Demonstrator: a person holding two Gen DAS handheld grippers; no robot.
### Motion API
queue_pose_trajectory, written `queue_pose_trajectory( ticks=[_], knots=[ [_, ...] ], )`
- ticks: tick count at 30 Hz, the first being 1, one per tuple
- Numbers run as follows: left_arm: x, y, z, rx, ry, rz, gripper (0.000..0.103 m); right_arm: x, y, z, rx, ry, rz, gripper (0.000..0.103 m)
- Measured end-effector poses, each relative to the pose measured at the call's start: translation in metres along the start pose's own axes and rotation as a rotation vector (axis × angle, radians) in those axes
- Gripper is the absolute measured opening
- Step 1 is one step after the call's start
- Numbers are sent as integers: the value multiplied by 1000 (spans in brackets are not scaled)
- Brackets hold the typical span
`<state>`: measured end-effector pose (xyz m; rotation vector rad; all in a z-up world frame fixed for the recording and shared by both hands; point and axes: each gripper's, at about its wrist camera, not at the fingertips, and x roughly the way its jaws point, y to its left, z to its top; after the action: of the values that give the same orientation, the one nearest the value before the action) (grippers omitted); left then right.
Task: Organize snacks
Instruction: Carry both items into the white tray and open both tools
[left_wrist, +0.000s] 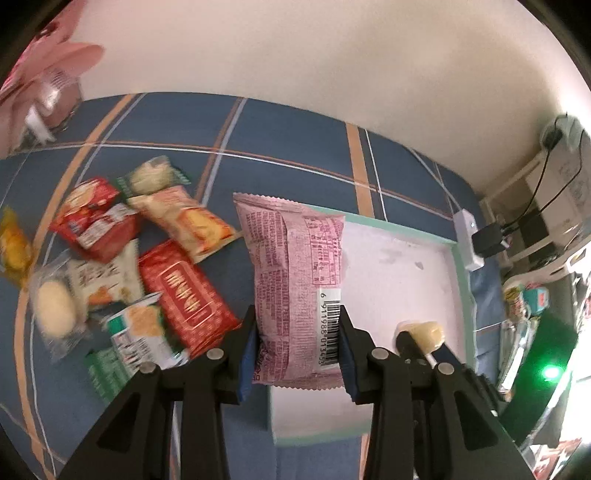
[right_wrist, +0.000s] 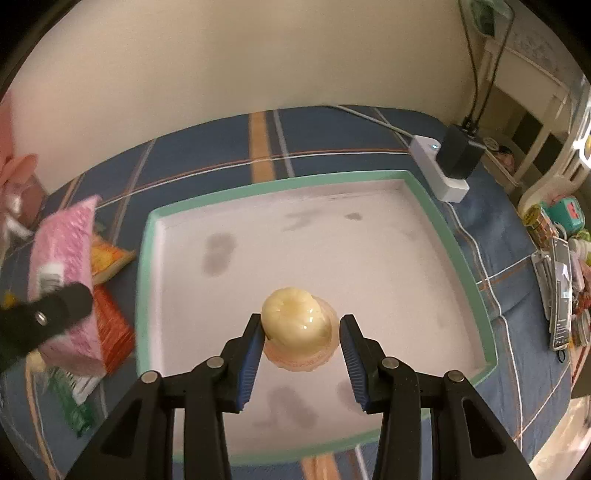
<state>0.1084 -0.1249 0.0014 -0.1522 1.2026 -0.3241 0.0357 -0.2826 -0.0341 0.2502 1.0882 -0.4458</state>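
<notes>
My left gripper (left_wrist: 297, 341) is shut on a pink snack packet (left_wrist: 295, 280) and holds it over the left rim of a green-edged tray (left_wrist: 463, 280). A pile of snack packets (left_wrist: 122, 258) lies on the blue plaid cloth to its left. In the right wrist view my right gripper (right_wrist: 302, 334) is open around a pale yellow jelly cup (right_wrist: 297, 326) that rests upside down on the tray floor (right_wrist: 369, 258). The left finger pad touches the cup; the right pad stands apart. The pink packet (right_wrist: 62, 273) and left gripper show at the left edge.
A white power strip (right_wrist: 439, 166) with a black adapter lies beyond the tray's far right corner. Cluttered items (right_wrist: 557, 266) sit off the bed's right side. A pink object (left_wrist: 48, 81) stands at the far left. A wall lies behind.
</notes>
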Motion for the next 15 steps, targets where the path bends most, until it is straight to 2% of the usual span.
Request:
queue_pose_trajectory(
  ticks=[5, 12, 14, 15],
  knots=[
    [34, -16, 12, 40, 14, 19, 40, 20, -7, 14, 33, -2, -9, 45],
    [59, -32, 24, 80, 14, 27, 40, 40, -11, 22, 50, 6, -6, 45],
    [61, -33, 24, 89, 14, 30, 45, 45, -13, 22, 58, 18, 0, 45],
    [61, -34, 24, 92, 12, 35, 52, 47, -13, 22, 62, 22, 7, 45]
  ],
)
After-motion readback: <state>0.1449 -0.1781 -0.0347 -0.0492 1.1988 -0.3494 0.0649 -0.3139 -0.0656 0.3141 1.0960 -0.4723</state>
